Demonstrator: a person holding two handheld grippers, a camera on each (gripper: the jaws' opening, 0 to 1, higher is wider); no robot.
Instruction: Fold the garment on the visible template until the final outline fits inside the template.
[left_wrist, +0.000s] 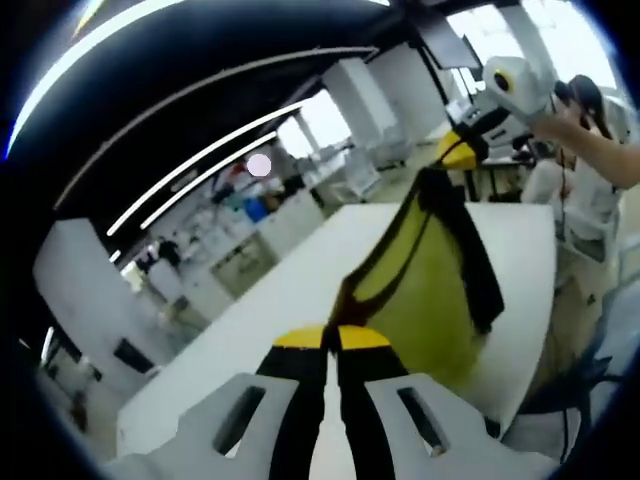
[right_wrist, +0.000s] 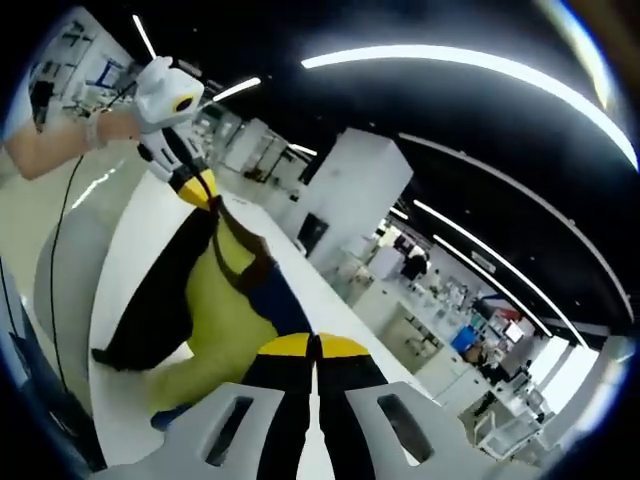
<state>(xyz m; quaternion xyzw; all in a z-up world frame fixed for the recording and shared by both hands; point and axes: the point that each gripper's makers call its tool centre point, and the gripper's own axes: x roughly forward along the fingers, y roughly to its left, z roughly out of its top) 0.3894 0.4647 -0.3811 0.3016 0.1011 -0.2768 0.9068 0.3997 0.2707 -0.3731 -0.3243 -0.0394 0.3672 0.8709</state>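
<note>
You hold the yellow and black fabric garment lifted above the white tabletop, stretched between both grippers. The left gripper jaws are clenched on one edge, and the right gripper jaws are clenched on the other.

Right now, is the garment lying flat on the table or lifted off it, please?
Lifted: the garment hangs stretched between the shut left gripper and right gripper, its lower edge trailing toward the white table.

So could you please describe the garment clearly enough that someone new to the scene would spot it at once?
Find the long white table. Above it, the garment hangs stretched between the left gripper and the right gripper, both shut on it. It is bright yellow-green with black trim, the only vivid cloth there.
</note>
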